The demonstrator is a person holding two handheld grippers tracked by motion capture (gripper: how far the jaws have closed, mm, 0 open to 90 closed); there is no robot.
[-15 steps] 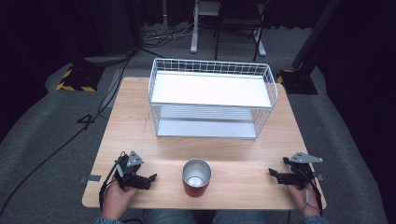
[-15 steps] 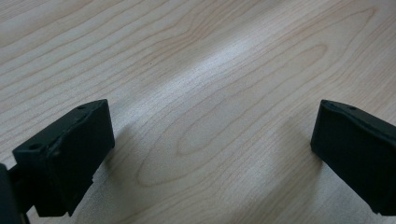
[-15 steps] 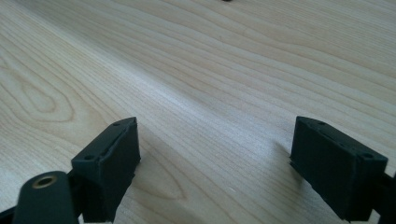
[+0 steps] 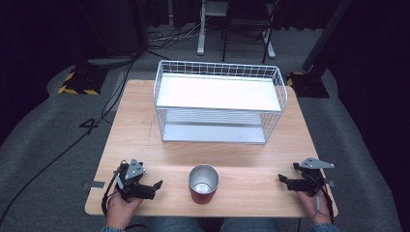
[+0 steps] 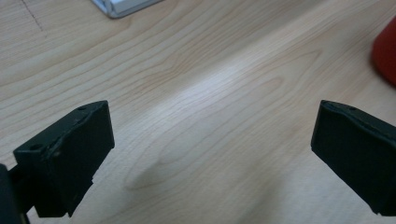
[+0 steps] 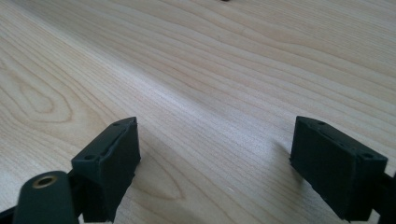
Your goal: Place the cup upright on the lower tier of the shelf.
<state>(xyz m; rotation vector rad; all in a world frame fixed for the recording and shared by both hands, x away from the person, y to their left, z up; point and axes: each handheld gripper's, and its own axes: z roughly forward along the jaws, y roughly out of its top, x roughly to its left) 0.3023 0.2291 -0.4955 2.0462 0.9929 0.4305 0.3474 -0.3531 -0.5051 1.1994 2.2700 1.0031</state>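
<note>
Nothing appears to have moved since the earlier frame: both hands rest where they were at the bottom of the high view, and the cup sits in the same spot. On the light wooden desk [image 4: 145, 121], the red cylindrical metal cup with a silver inside [image 4: 203, 183] stands upright at the lower centre of the frame, near the front edge. Behind it, in the upper middle, stands the white wire two-tier basket rack [image 4: 220, 101], well apart from the cup. At the lower left, the left hand-held gripper [image 4: 153, 186] lies low over the desk and points toward the cup, its jaws spread wide with nothing between them; in the left gripper view only bare wood lies between the jaws, and the cup's red edge shows at the right side of the frame. At the lower right, the right hand-held gripper [image 4: 283, 179] points inward toward the cup, its jaws likewise wide apart over bare wood.
</note>
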